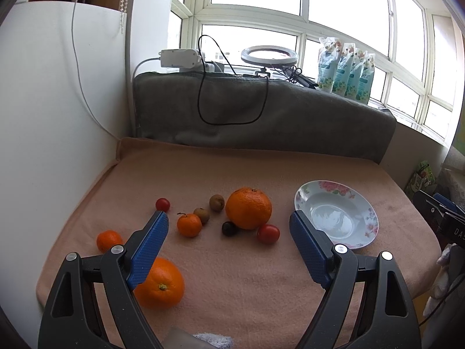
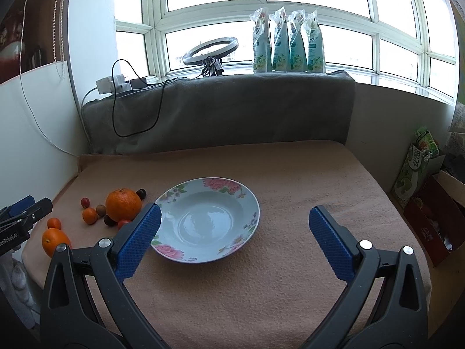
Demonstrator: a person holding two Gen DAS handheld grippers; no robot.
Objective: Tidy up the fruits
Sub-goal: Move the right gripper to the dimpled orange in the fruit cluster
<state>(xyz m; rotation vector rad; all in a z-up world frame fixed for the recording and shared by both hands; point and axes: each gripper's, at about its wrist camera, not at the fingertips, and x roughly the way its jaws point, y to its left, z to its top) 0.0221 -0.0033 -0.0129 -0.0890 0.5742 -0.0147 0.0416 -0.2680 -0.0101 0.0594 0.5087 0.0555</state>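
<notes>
An empty white plate with pink flowers (image 1: 337,213) (image 2: 207,218) sits on the peach cloth. Left of it lie a big orange (image 1: 248,208) (image 2: 123,205), a second big orange (image 1: 161,283) (image 2: 53,241), two mandarins (image 1: 189,224) (image 1: 109,240), two red cherry tomatoes (image 1: 268,233) (image 1: 162,204), two brown kiwi berries (image 1: 216,202) (image 1: 201,214) and a dark fruit (image 1: 229,228). My left gripper (image 1: 229,224) is open above the fruit, holding nothing. My right gripper (image 2: 234,218) is open above the plate's near edge, holding nothing.
A grey blanket-covered ledge (image 1: 261,110) backs the cloth, with a ring light (image 1: 269,55), a power strip (image 1: 178,58), cables and several refill pouches (image 2: 287,40). A white wall (image 1: 52,116) stands at the left. Boxes (image 2: 418,171) stand beyond the right edge.
</notes>
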